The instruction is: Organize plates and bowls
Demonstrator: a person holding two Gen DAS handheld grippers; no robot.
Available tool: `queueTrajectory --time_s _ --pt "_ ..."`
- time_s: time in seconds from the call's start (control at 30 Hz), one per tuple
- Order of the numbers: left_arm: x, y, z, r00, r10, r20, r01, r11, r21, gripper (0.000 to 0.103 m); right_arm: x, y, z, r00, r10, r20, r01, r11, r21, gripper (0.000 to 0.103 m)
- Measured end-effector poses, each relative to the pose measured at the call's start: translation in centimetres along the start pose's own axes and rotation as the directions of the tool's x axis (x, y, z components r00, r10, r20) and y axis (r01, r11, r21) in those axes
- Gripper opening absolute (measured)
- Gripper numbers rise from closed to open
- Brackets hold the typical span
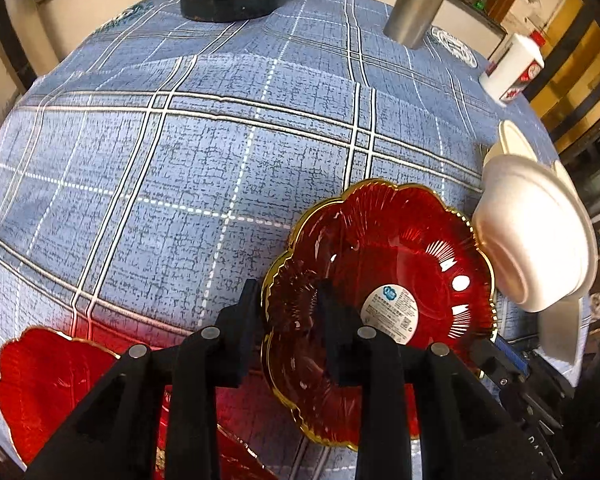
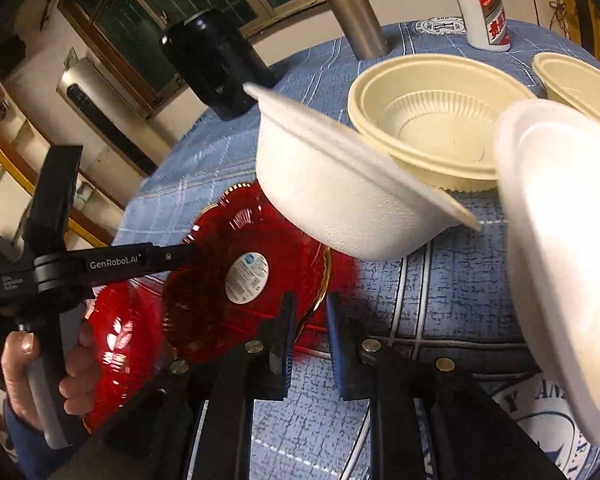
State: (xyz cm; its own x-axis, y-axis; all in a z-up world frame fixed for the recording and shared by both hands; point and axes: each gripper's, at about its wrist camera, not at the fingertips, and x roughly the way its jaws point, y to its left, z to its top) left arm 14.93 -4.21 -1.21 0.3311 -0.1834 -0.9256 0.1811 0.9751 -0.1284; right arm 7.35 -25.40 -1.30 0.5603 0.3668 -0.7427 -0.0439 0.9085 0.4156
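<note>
Two scalloped red glass plates (image 1: 380,280) lie overlapped at lower centre, the left gripper (image 1: 288,320) straddling their gilt rim without clearly pinching, the right gripper (image 2: 310,332) slack and empty, while white foam bowls (image 2: 340,192) and cream plastic bowls (image 2: 432,128) await stacking.

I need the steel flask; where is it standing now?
The steel flask stands at the table's far edge, between the black canister and the white bottle.

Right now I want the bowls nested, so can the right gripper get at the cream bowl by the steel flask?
Probably not directly. A tilted white bowl hangs between the right gripper and the cream bowl, covering its near rim.
</note>
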Motion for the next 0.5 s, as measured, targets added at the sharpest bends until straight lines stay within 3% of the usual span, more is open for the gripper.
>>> queueTrajectory --time_s 0.13,0.5 --pt "-0.5 -0.5 -0.4 1.0 0.013 0.026 -0.014 1.0 0.025 0.026 -0.2 0.8 -0.3 0.999 -0.047 0.027 0.049 0.998 -0.047 0.015" --pt "-2.8 -0.8 -2.1 0.996 0.012 0.093 -0.014 1.0 0.02 0.026 -1.0 1.5 -0.3 0.997 -0.047 0.064 0.052 0.995 -0.088 0.014"
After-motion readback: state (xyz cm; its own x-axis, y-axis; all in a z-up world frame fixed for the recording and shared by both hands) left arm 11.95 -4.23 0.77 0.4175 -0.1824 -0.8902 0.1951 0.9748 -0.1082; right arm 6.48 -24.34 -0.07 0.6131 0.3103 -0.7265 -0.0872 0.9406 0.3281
